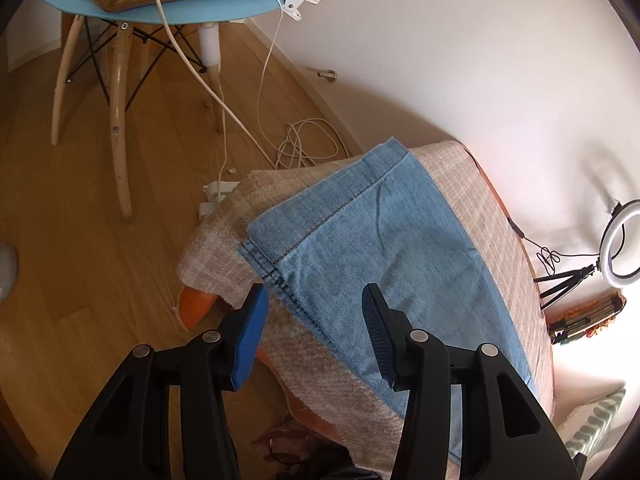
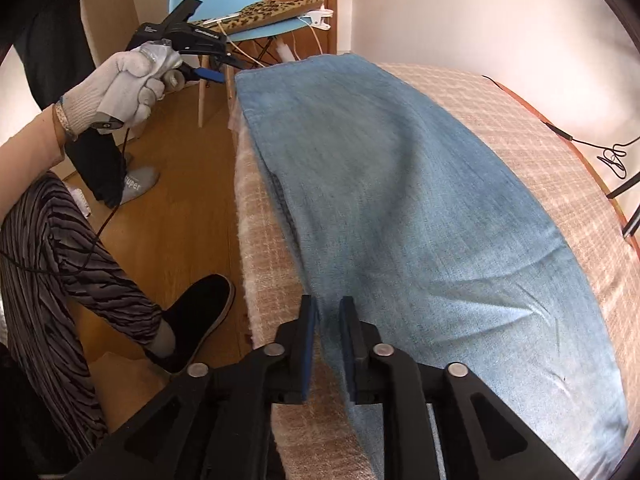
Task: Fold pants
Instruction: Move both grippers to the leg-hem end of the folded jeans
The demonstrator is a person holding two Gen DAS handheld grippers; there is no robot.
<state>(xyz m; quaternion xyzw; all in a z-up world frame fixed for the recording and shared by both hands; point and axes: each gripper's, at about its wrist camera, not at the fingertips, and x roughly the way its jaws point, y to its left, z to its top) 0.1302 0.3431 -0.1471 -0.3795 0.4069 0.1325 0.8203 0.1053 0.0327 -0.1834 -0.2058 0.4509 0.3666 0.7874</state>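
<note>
Jeans (image 2: 420,208): folded lengthwise, flat on the plaid blanket (image 1: 488,200) covering the table; hem end at the far edge.
Left tongs (image 1: 316,330): released, above the hem corner.
Right tongs (image 2: 328,344): parted, straddling the near long edge; grip unclear.
Room: bare wood floor (image 1: 80,208) alongside; blue chair (image 2: 224,4) beyond.

Left gripper (image 1: 316,300): black plastic frame, silver rivets, blue ribbed pads.
Right gripper (image 2: 328,312): same black frame, silver rivets, blue pads.
Left hand (image 2: 128,84): white knit glove with grey cuff edge; thin black cable hangs below the glove.
Trousers (image 2: 48,264): grey with black stripes.
Shoe (image 2: 200,312): black slip-on, below the trousers' hem.
</note>
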